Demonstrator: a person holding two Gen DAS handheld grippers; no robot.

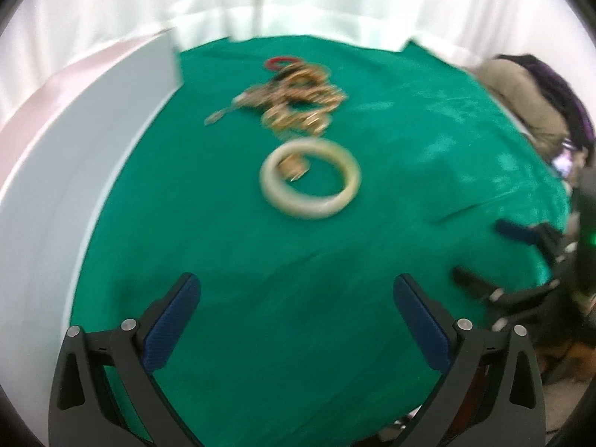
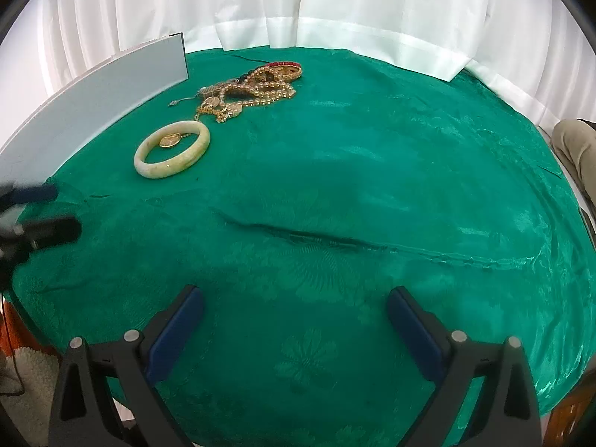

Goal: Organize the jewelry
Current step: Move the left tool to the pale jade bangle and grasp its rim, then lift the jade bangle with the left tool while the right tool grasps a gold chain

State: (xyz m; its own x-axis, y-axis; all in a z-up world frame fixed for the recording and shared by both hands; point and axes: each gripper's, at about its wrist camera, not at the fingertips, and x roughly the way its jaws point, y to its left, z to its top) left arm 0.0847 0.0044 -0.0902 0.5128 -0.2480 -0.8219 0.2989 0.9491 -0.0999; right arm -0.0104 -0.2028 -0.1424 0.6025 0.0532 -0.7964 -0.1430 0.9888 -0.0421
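While both sets of blue-padded fingers stand spread wide with nothing between them, the left hand-held gripper hangs released above the green cloth that covers the worktop, and the right hand-held gripper is just as released over the same cloth, on the near side of a long crease. Taking the pale jade bangle as the landmark, it lies flat on the cloth, ahead of the left hand-held gripper and to the far left of the right one, apart from both. Inside its ring sits a small gold pendant. Just beyond the bangle lies a tangled heap of gold bead chains and necklaces, with a red bangle at the heap's far edge. Left of the bangle stands a grey board. White curtains hang beyond the heap.
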